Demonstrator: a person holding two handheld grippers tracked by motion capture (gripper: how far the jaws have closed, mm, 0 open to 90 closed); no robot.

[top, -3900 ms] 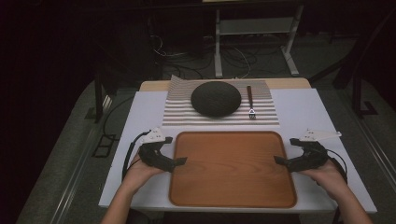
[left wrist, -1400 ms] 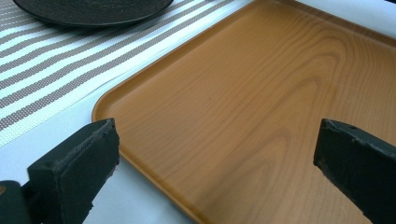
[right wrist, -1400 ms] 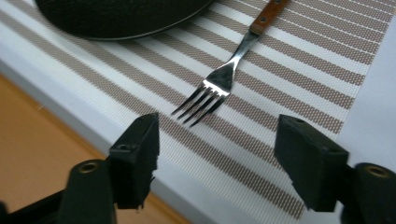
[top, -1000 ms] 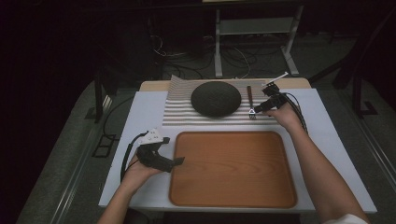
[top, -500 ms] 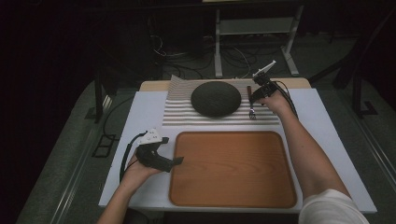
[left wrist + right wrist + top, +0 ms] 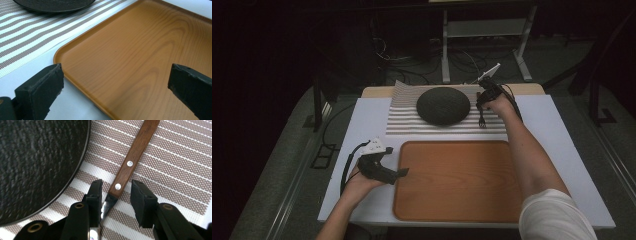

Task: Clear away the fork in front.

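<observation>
A fork with a brown wooden handle [image 6: 136, 152] lies on the striped placemat [image 6: 412, 122], just right of the dark round plate [image 6: 443, 105]. My right gripper [image 6: 116, 192] points down over the fork [image 6: 482, 120]. Its jaws have just been closing and now straddle the lower end of the handle, with a narrow gap on each side. My left gripper [image 6: 399, 173] rests on the white table at the left edge of the wooden tray [image 6: 457, 180]. In the left gripper view, the left gripper [image 6: 115, 82] stands wide open over the tray's corner [image 6: 140, 50] with nothing between its jaws.
The placemat [image 6: 30, 37] and plate [image 6: 50, 5] lie beyond the tray. The white tabletop [image 6: 562, 130] extends to the right of the mat. Past the table's far edge are a dark floor, cables and a metal stand [image 6: 482, 30].
The right hand has moved left and a little farther back, from the mat's right edge to above the fork beside the plate. The left hand has stayed put.
</observation>
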